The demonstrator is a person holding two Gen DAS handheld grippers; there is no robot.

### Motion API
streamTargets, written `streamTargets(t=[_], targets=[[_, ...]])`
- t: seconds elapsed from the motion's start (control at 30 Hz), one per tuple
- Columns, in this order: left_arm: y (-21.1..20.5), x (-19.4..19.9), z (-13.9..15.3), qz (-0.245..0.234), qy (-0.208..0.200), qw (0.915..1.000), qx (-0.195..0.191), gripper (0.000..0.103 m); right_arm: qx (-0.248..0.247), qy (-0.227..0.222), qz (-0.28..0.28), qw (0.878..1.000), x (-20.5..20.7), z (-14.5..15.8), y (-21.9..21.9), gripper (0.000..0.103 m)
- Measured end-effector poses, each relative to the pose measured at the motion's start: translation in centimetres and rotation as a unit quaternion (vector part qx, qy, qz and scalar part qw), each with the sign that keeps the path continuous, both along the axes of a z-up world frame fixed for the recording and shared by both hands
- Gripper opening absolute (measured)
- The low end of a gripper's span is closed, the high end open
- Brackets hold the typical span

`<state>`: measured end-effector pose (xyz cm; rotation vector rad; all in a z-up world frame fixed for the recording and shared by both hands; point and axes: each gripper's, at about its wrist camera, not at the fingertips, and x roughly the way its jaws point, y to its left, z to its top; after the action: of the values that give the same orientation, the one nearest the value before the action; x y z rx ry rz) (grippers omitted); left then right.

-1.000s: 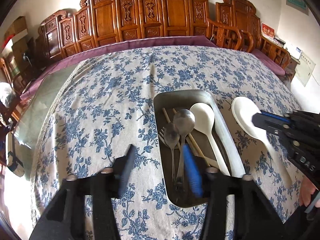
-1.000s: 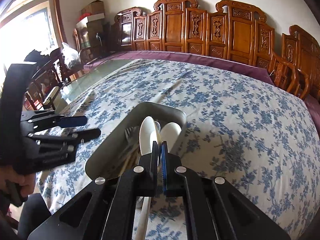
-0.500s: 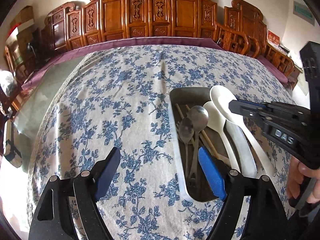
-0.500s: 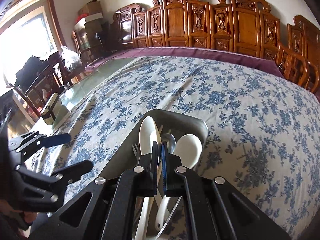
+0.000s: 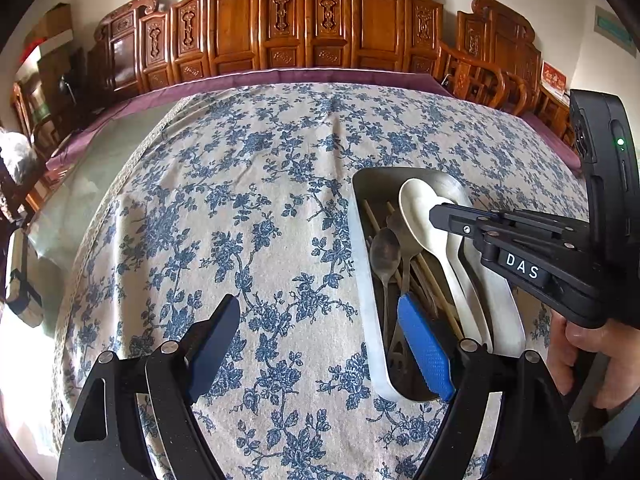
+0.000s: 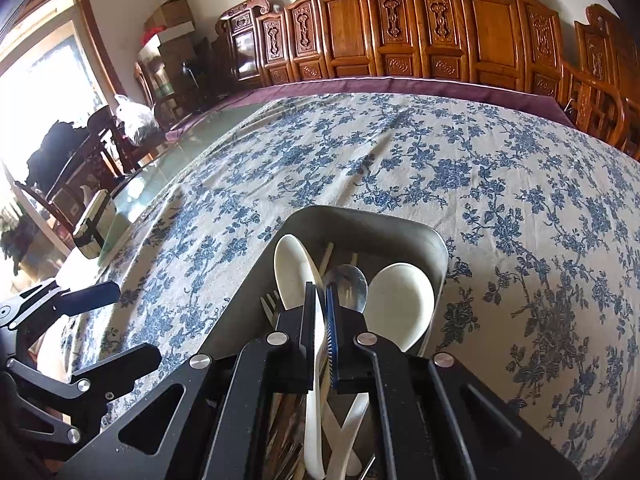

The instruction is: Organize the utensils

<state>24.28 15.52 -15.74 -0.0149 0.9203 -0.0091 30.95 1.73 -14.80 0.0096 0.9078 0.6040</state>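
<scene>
While over the tray (image 6: 400,228), white spoon (image 6: 292,268) sits between right jaws.

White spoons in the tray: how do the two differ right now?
The centre spoon has its handle between the jaws of the right hand-held gripper, which have just been opening. The side spoon lies free.
The centre spoon's bowl reaches further up the tray. The side spoon's bowl stops short, beside the tray wall.
Both are white and inside the tray, bowls pointing away.

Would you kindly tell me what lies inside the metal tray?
Inside the metal tray: two white spoons, metal spoons, a fork and chopsticks. Handles underneath are hidden by the right gripper.
</scene>
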Motion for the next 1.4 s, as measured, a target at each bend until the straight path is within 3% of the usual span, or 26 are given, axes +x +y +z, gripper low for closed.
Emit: streamTargets(t=[0.1, 0.27, 0.4, 0.47, 0.53, 0.6, 0.8, 0.9, 1.2, 1.4], targets=[[-0.2, 0.0, 0.2, -0.002, -0.003, 1.0, 0.0, 0.078, -0.002, -0.012, -0.001, 1.0, -0.4, 0.2, -0.5, 0.023], [-1.2, -0.3, 0.8, -0.005, -0.009, 0.9999, 0.004, 0.082, 0.0, -0.027, -0.005, 1.0, -1.5, 1.4, -2.3, 0.025], [-2.3, -0.7, 1.5, -0.009, -0.012, 0.9998, 0.01, 0.086, -0.007, -0.055, -0.015, 0.998, -3.5, 2.9, -4.5, 0.041], [-3.0, -1.0, 1.8, -0.011, -0.014, 0.9998, 0.012, 0.087, -0.005, -0.062, -0.021, 0.998, -4.5, 3.5, -5.8, 0.044], [-3.7, -1.4, 2.2, -0.014, -0.018, 0.9997, 0.011, 0.089, -0.008, -0.068, -0.027, 0.997, -5.4, 4.1, -7.0, 0.051], [-4.7, -2.1, 2.8, -0.018, -0.026, 0.9995, 0.006, 0.092, -0.011, -0.078, -0.04, 0.996, -6.8, 5.0, -8.6, 0.067], [-7.5, -3.8, 4.2, -0.02, -0.037, 0.9991, 0.002, 0.095, -0.021, -0.098, -0.08, 0.992, -10.5, 7.2, -12.9, 0.094], [-9.0, -5.0, 4.8, -0.015, -0.041, 0.999, 0.0, 0.095, -0.032, -0.108, -0.1, 0.989, -12.4, 8.2, -14.9, 0.1], [-13.5, -9.9, 5.7, -0.021, -0.042, 0.9988, -0.01, 0.095, -0.059, -0.119, -0.149, 0.98, -17.5, 10.6, -20.2, 0.1], [-16.0, -12.6, 8.8, -0.034, -0.072, 0.9968, -0.004, 0.095, -0.047, -0.14, -0.174, 0.974, -20.5, 13.0, -23.4, 0.1]])
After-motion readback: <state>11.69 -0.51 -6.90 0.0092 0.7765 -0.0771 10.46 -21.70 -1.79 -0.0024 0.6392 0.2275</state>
